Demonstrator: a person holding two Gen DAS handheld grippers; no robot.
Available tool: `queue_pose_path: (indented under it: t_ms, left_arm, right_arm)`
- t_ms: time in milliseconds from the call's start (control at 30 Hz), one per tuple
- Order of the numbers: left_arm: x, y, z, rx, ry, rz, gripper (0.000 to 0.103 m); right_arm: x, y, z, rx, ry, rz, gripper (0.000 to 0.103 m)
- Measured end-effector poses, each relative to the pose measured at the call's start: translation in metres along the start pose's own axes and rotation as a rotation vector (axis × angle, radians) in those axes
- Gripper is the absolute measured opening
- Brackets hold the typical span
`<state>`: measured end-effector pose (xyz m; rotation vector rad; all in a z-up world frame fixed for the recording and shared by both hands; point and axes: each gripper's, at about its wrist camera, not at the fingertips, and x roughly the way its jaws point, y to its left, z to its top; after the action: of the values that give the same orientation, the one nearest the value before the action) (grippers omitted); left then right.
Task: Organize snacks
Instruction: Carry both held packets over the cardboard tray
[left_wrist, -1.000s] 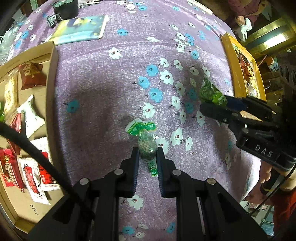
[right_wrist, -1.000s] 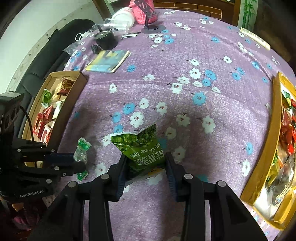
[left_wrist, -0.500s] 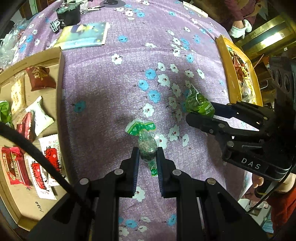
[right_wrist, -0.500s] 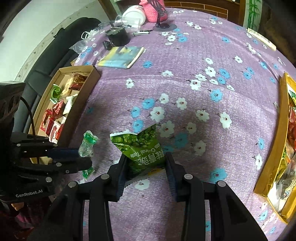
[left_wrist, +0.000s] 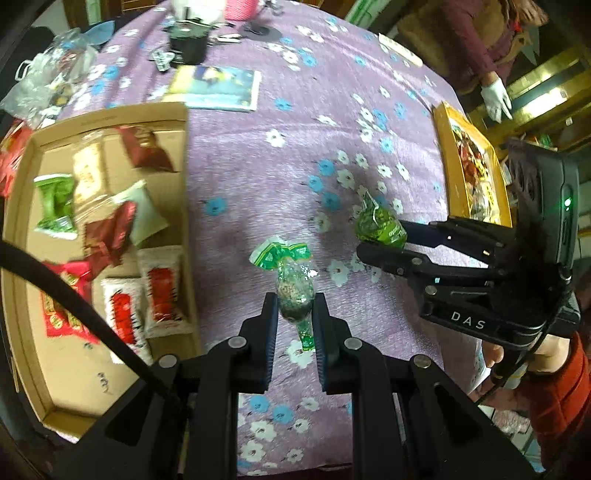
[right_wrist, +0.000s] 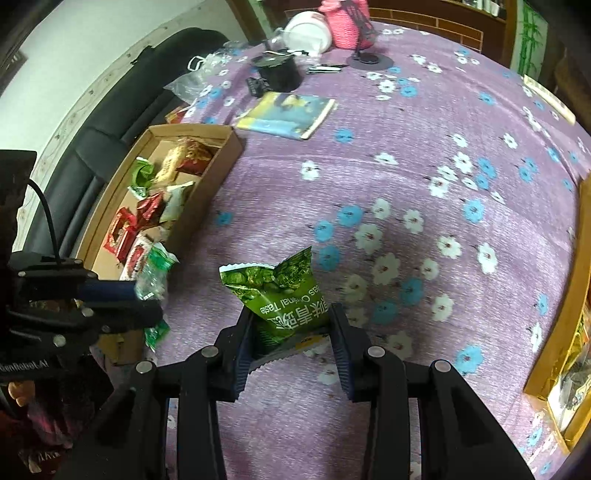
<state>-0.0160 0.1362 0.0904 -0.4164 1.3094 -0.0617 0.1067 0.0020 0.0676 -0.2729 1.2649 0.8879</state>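
Note:
My left gripper (left_wrist: 294, 308) is shut on a small clear green-ended snack packet (left_wrist: 291, 280), held above the purple flowered tablecloth just right of the brown cardboard box (left_wrist: 186, 177). The packet also shows in the right wrist view (right_wrist: 153, 273) by the box's near end (right_wrist: 207, 195). My right gripper (right_wrist: 291, 321) is shut on a green pea snack bag (right_wrist: 284, 295) and holds it over the cloth. That bag shows in the left wrist view (left_wrist: 380, 225), to the right of my left gripper.
The cardboard box holds several red, white and green snack packs (left_wrist: 122, 236). A yellow tray of snacks (left_wrist: 472, 166) lies at the right. A booklet (right_wrist: 288, 114), a black cup (right_wrist: 277, 74), a pink holder and a white jar stand at the far side. A black sofa lies left.
Both grippers have moved left toward the cardboard box, each keeping its snack. The box now fills more of both views; the yellow tray has slid toward the right edge.

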Motion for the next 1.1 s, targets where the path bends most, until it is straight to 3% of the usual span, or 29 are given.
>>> queue_pose_path:
  t_ms: [367,633,1100]
  left_arm:
    - [-0.023,0.042,-0.018,-0.115,-0.039,0.017,0.020]
    - [-0.048,0.099,-0.038,-0.254,-0.084,0.056,0.020]
    - [-0.050,0.153,-0.071,-0.349,-0.038,0.152,0.020]
  right_arm:
    - [0.006,0.045,0.007,-0.090,0.013,0.059,0.038]
    - [0.010,0.086,0.012,-0.156,0.026,0.125,0.038]
    - [0.052,0.179,0.009,-0.314,0.121,0.211,0.038]
